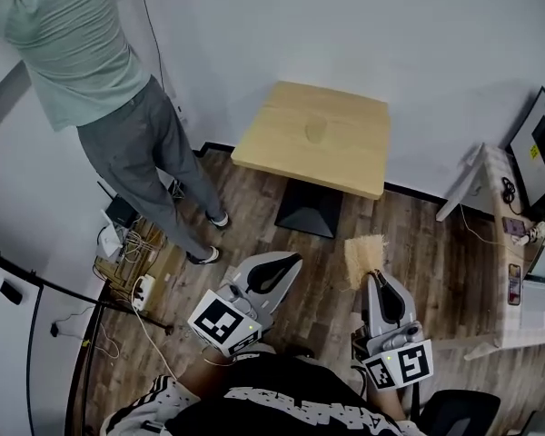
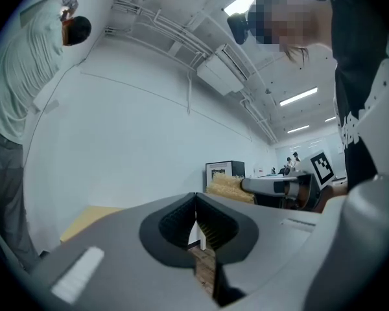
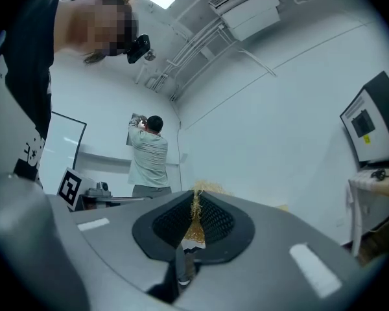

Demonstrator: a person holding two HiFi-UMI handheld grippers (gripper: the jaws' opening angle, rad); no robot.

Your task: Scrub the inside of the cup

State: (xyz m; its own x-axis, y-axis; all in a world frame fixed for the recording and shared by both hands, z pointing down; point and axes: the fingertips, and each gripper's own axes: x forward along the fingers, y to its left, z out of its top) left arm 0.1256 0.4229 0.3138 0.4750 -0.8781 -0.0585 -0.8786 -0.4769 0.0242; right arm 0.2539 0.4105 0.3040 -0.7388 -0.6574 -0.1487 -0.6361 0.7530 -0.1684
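A small wooden table (image 1: 345,162) stands ahead on the plank floor. On its top shows a faint, see-through, cup-like shape (image 1: 316,133). My right gripper (image 1: 374,275) is low at the right, well short of the table, and is shut on a straw-coloured fibrous scrubber (image 1: 365,257). Its fibres poke up between the jaws of the right gripper (image 3: 196,199) as a thin tuft of scrubber (image 3: 196,229). My left gripper (image 1: 286,263) hangs beside it, shut with nothing in it. In the left gripper view the left gripper (image 2: 196,203) has its pads together, and the scrubber (image 2: 230,188) shows at the right.
A person in a green shirt (image 1: 82,62) stands at the back left, facing the wall. Cables and a power strip (image 1: 134,284) lie on the floor at the left. A desk with a monitor (image 1: 538,143) lines the right side. The table rests on a black base (image 1: 309,209).
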